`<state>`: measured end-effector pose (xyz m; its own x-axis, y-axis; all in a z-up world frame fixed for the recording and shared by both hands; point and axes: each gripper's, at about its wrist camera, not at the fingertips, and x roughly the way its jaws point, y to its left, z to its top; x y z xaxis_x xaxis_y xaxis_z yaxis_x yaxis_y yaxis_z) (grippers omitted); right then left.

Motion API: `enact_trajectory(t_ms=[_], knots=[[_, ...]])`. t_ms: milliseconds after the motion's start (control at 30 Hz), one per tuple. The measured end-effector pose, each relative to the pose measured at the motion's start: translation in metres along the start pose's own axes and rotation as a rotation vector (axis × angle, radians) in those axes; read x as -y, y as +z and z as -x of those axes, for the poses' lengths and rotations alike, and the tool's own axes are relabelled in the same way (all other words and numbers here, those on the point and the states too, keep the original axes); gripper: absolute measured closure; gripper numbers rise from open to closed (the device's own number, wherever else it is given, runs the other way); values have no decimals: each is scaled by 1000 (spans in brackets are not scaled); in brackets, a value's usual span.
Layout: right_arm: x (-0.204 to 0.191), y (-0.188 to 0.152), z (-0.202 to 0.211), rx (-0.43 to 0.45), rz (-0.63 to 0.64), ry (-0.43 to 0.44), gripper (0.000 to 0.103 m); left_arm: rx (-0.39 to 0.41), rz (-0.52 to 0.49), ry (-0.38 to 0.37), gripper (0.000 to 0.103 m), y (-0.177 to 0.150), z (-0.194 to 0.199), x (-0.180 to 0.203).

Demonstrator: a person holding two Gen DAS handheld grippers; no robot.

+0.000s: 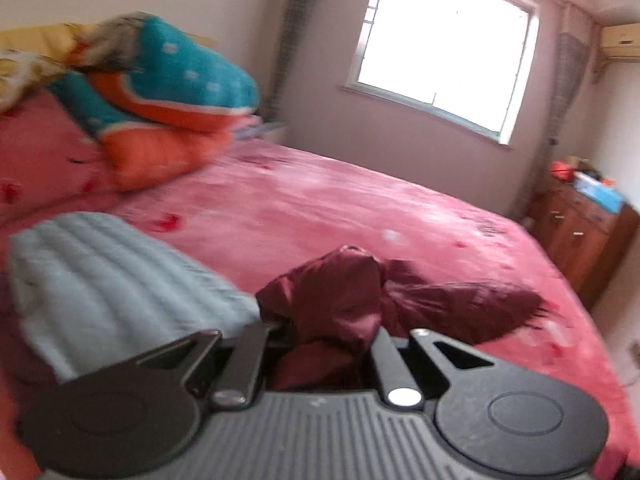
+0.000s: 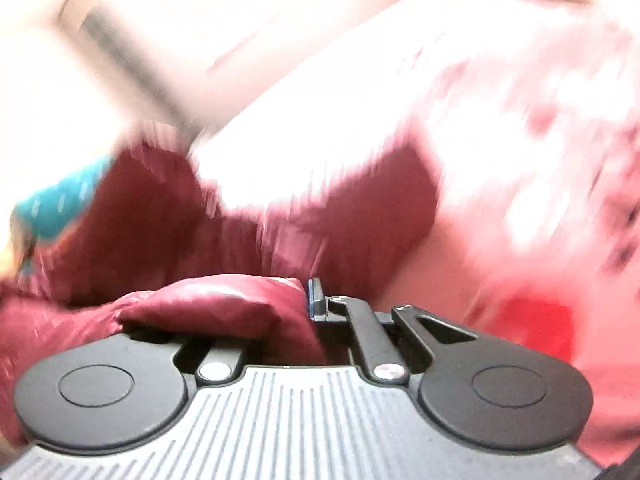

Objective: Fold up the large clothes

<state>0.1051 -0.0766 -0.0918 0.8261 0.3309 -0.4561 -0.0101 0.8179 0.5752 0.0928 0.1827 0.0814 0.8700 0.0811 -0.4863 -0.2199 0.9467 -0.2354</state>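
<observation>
Nearest my left camera sat the ribbed grey body of my left gripper (image 1: 326,332), its black linkage arms drawn in close, and a bunched fold of the maroon garment (image 1: 352,300) was pinched between the jaws. The cloth rose in a crumpled peak just ahead of the fingers and trailed off to the right, lying on the pink bedspread (image 1: 320,200). Beside it on the left, touching its edge, lay a pale blue quilted garment (image 1: 100,280), spread flat with its ribs running away from me. Further up the bed a teal and orange blanket (image 1: 168,92) was heaped against a pink pillow (image 1: 40,152). Behind the bed a bright window (image 1: 444,48) stood in the wall, with a wooden dresser (image 1: 576,232) in the right corner and an air conditioner (image 1: 620,42) high above it.

My right gripper (image 2: 308,304) was closed too, clamped on a puffy edge of the same maroon garment (image 2: 216,304), which bulged out to the left of the one blue-padded finger (image 2: 316,298) I could see; the other finger was buried under the cloth. The rest of that view was badly smeared. I could make out more maroon fabric stretching away ahead, the pink bedspread (image 2: 500,160) beyond it, and a patch of teal (image 2: 60,200) at the left edge.
</observation>
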Motion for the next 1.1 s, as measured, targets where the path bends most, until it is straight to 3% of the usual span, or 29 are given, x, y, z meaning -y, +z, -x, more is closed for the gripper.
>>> enact_trajectory(t_ms=[200, 300, 400, 467, 633, 800, 867, 900, 967, 1000, 1033, 1100], knots=[[-2, 124, 95, 354, 81, -78, 101, 9, -21, -191, 98, -4, 0, 81], [1, 145, 146, 463, 141, -96, 101, -11, -14, -259, 98, -20, 2, 96], [6, 132, 180, 484, 248, -137, 101, -79, -25, -274, 98, -53, -1, 94], [20, 110, 178, 434, 295, -179, 101, -149, -67, -240, 98, -84, -8, 86], [72, 44, 170, 176, 274, -229, 100, -362, -133, -130, 98, -163, -25, 54], [102, -1, 142, -57, 225, -217, 96, -453, -154, -50, 97, -205, -28, 22], [112, -9, 136, -126, 237, -225, 87, -472, -160, -32, 94, -214, -28, 14], [116, -13, 132, -155, 245, -230, 82, -476, -166, -18, 87, -217, -28, 11], [123, -14, 125, -203, 260, -245, 60, -477, -179, 12, 77, -219, -23, 8], [125, -13, 119, -214, 259, -256, 37, -472, -187, 19, 72, -218, -20, 6], [126, -15, 122, -219, 254, -264, 25, -464, -192, 22, 62, -217, -16, 3], [121, -15, 133, -220, 243, -269, 20, -460, -197, 39, 54, -213, -7, -4]])
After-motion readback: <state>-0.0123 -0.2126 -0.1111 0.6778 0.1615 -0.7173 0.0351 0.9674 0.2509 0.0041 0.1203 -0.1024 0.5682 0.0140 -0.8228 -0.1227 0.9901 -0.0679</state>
